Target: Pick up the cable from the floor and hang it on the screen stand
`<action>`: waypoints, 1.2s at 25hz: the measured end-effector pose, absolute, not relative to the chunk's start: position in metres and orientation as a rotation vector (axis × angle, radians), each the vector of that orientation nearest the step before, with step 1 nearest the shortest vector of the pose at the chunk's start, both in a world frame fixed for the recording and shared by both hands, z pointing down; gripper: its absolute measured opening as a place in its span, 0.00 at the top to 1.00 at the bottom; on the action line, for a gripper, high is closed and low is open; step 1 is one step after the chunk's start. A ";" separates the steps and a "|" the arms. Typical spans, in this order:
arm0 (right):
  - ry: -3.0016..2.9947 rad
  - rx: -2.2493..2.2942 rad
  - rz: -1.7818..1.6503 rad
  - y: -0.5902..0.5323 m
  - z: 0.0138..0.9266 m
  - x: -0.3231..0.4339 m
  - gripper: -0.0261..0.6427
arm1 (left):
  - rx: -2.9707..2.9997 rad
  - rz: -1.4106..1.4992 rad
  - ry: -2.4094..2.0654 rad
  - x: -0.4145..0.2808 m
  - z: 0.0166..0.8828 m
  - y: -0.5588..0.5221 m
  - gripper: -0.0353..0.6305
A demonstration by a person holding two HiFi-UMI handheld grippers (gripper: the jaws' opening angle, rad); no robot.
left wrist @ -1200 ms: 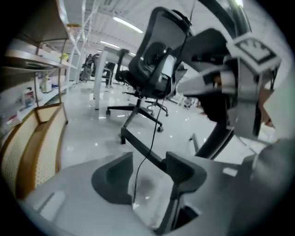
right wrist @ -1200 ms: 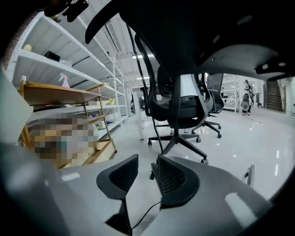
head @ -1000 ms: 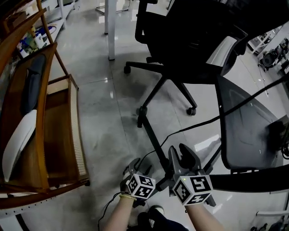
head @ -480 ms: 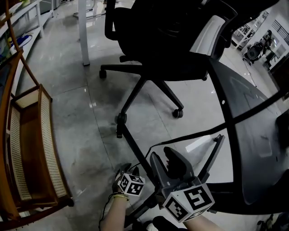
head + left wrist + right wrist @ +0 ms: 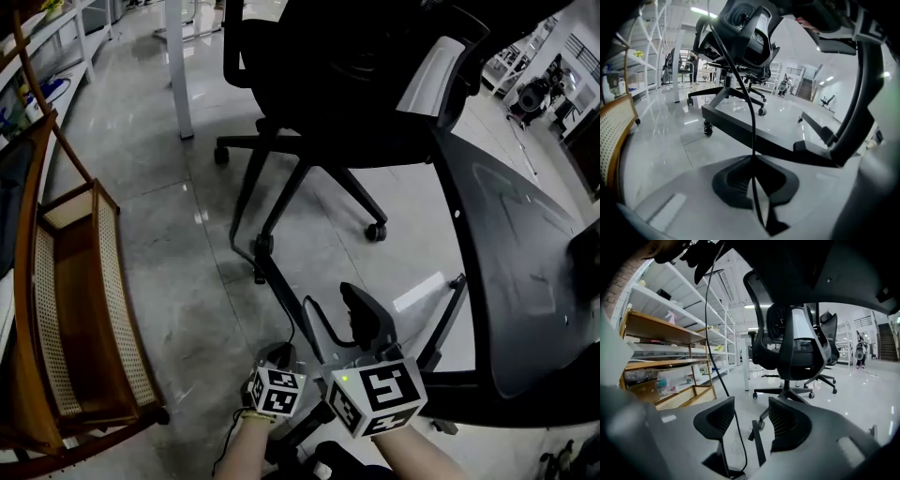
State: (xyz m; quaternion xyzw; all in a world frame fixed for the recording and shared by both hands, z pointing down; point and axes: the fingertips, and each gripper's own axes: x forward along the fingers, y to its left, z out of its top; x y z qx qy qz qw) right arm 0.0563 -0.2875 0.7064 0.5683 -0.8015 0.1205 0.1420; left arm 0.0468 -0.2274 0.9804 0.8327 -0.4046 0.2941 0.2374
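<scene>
Cable (image 5: 752,117), a thin, round, matte black cord, is pinched between the clenched jaws of the left gripper (image 5: 753,161); it rises from them in a taut line and curves up towards the top of the left gripper view, off the floor where it is held. The left gripper's dark ribbed pads meet on the cord with no gap showing. In the right gripper view the same cord (image 5: 711,352) hangs from above and passes between the jaws of the right gripper (image 5: 747,420), close to the left pad. Those jaws are opening, and neither ribbed pad presses on the cord. From the head view both tools sit low and side by side: the left gripper (image 5: 280,352) with its small marker cube, and the right gripper (image 5: 363,307) with a larger one, a loop of cable (image 5: 309,314) between them. Just in front runs a flat black metal leg of the screen stand (image 5: 281,291), ending in a small caster, with a broad, smooth, dark, rounded panel (image 5: 525,272) to the right. Beyond stands a black office chair (image 5: 309,178) with a star-shaped base on casters. At the left is a wooden rack (image 5: 66,309) with woven cane sides. All of it rests on a glossy grey floor (image 5: 187,281).
</scene>
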 end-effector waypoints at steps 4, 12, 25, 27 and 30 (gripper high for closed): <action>-2.343 1.482 0.175 -0.300 0.693 0.010 0.58 | 2.322 0.857 -1.095 0.037 0.966 -0.205 0.93; -2.381 1.425 0.327 -0.226 0.630 -0.024 0.65 | 2.424 0.774 -0.991 0.012 0.825 -0.110 0.93; -2.394 1.497 0.571 -0.057 0.319 0.027 0.69 | 2.395 0.454 -0.913 0.012 0.410 0.018 0.93; -2.392 1.556 0.567 -0.038 0.274 0.045 0.70 | 2.394 0.404 -0.917 0.017 0.354 0.021 0.93; -2.376 1.681 0.536 -0.022 0.211 0.075 0.72 | 2.414 0.357 -0.924 0.034 0.279 0.022 0.93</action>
